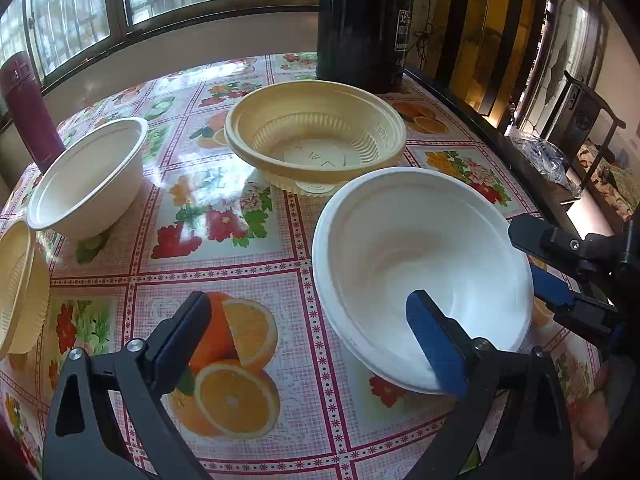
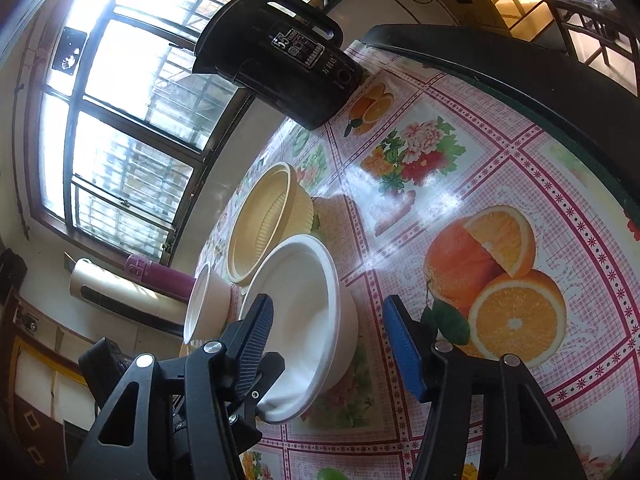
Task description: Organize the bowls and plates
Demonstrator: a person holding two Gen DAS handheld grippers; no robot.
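A large white bowl (image 1: 420,256) sits on the flowered tablecloth at the near right. My left gripper (image 1: 308,322) is open, its right finger (image 1: 436,344) over the bowl's near rim and its left finger over the cloth. My right gripper (image 2: 326,330) is open, straddling the same white bowl's (image 2: 304,304) rim from the other side. Its fingers (image 1: 552,284) show at the right edge of the left wrist view. A yellow ribbed bowl (image 1: 316,140) stands behind, also seen in the right wrist view (image 2: 264,220). A smaller white bowl (image 1: 88,180) sits at left.
A black kettle (image 1: 362,20) stands at the table's far edge by the window. A maroon flask (image 1: 28,112) is at the far left. Another yellow bowl (image 1: 18,284) pokes in at the left edge. The table's dark rim (image 2: 520,80) runs along the right.
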